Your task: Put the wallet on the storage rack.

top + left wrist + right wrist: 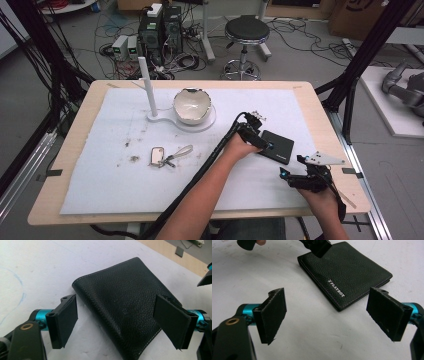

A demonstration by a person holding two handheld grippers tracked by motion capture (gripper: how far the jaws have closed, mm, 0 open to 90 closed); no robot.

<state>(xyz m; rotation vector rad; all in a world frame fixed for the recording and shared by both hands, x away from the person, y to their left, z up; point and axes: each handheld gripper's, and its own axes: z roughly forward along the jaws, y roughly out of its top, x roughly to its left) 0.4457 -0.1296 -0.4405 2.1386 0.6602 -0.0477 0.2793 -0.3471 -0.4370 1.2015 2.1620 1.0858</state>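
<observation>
Both grippers gape unclenched; left gripper (pixel 115 322) straddles the black leather wallet (pixel 125 302), nearer than right gripper (pixel 327 320).

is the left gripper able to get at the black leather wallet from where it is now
Probably yes: the left gripper hangs open right over the black leather wallet, a jaw on either side, nothing between. The right gripper sits apart, nearer the person.

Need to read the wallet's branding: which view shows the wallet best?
Right gripper view: the wallet lies whole, its logo legible. Left gripper view shows it close between open jaws, partly cropped. High view shows it small.
</observation>
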